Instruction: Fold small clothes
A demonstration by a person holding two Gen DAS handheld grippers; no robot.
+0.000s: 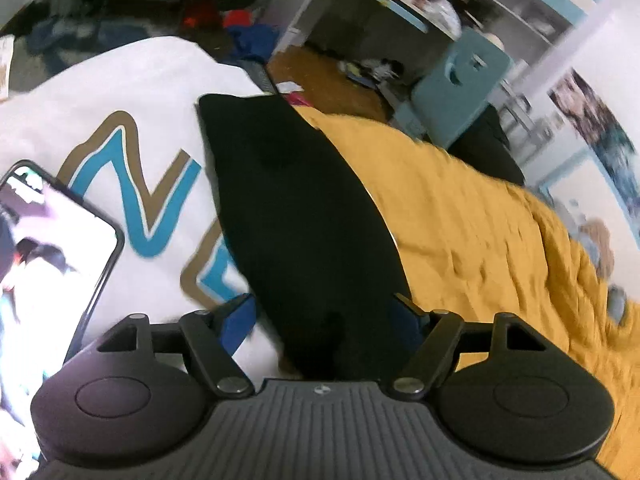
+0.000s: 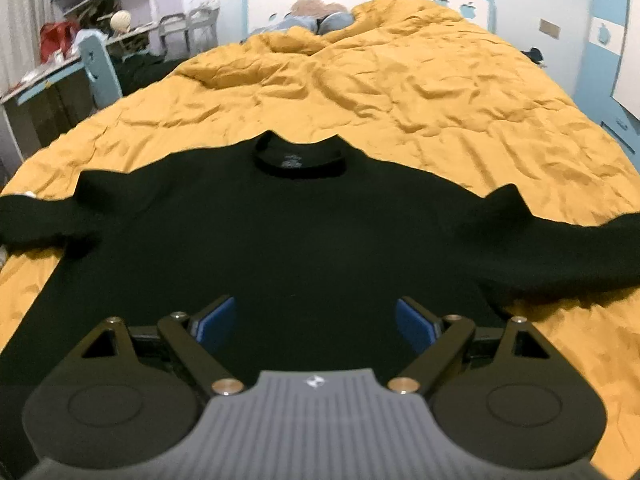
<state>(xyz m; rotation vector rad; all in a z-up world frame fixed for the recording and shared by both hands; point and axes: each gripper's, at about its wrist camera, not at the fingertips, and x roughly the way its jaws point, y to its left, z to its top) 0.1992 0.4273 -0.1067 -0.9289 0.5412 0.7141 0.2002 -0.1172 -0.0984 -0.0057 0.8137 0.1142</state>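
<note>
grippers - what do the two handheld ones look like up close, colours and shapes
Both look alike. The left gripper and the right gripper each have a grey ribbed body with a small logo, two round black discs at the sides, black linkage bars with silver pins, and blue pads on the fingers. No cables, hands or sleeves show.

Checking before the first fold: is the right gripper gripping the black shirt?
Apart: the right wrist view shows the right gripper open over the black shirt.
</note>
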